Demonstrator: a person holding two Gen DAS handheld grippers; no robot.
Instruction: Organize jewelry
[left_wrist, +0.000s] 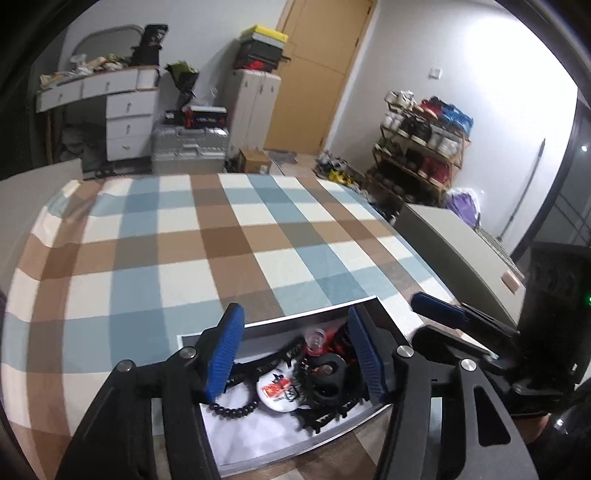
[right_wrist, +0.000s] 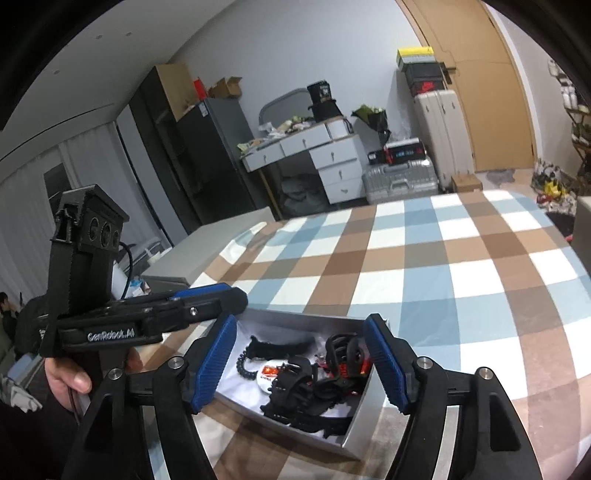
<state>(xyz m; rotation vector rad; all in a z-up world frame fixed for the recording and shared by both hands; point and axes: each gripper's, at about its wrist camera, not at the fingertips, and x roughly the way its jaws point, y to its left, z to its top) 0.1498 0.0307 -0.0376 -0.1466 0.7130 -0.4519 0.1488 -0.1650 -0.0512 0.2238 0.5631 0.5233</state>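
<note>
- A shallow grey box (left_wrist: 280, 325) with a white lining sits on a checked cloth (left_wrist: 207, 240) of blue, brown and white squares, at the cloth's near edge; this box is the landmark for all that follows.
- Inside the box lies a heap of black hair claw clips (right_wrist: 310, 391), filling its middle and right part in the right wrist view.
- A black beaded coil band (left_wrist: 232, 410) lies in the box's left part, touching a round white badge (left_wrist: 279, 393) with a red and black print at the box's middle.
- Something red and black (left_wrist: 340, 343) sits at the box's far side, behind the clips; what it is cannot be told.
- The left gripper (left_wrist: 295, 354) hangs over the box, its blue pads (left_wrist: 225, 354) standing apart, with nothing pinched between them; the box contents show through the gap.
- The right gripper (right_wrist: 299, 362) also hovers over the box from the near side, jaws spread wide, gripping nothing.
- In the right wrist view, a hand (right_wrist: 70, 376) left of the box grasps the left gripper's handle.
- Far beyond the box stand a white drawer desk (left_wrist: 125, 110), a silver suitcase (left_wrist: 188, 147), a wooden door (left_wrist: 314, 74) and a shoe rack (left_wrist: 421, 147).
</note>
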